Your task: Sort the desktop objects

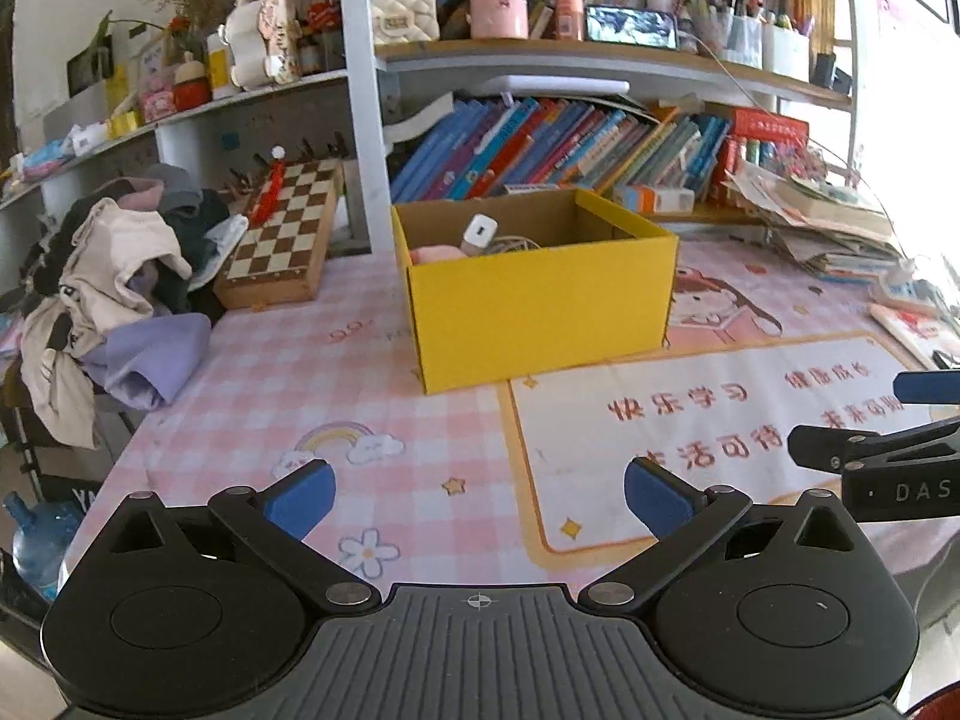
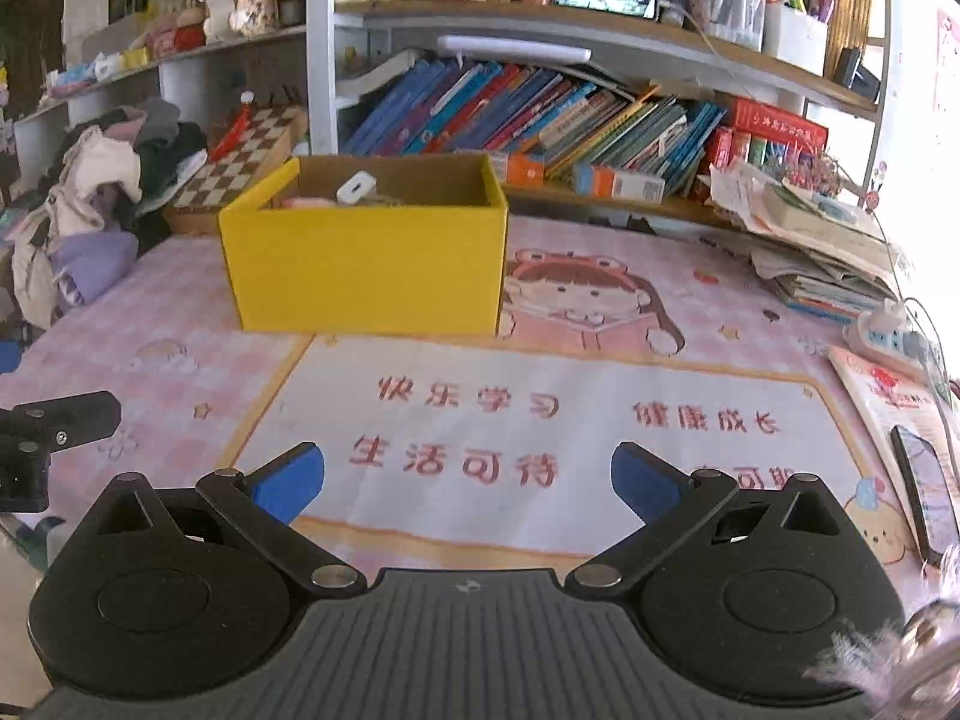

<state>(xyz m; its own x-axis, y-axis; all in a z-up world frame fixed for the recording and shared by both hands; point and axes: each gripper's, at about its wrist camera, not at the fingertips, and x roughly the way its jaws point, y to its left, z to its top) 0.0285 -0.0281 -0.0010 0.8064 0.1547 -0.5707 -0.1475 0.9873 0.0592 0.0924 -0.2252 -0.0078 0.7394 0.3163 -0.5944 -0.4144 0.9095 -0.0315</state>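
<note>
- Left hand-held gripper (image 1: 480, 495) wide open at lower centre of the frame, nothing between the blue pads.
- Right hand-held gripper (image 2: 468, 480) equally wide, empty.
- Yellow box (image 1: 534, 294) standing on the bench (image 1: 240, 372), centre frame, white charger (image 1: 478, 234) and cable inside.

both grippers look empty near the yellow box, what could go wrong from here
The left gripper and right gripper hang open close together, so they might bump. The white charger sits on a cable tangle in the yellow box; added items could snag it. The phone lies near the desk edge.
</note>
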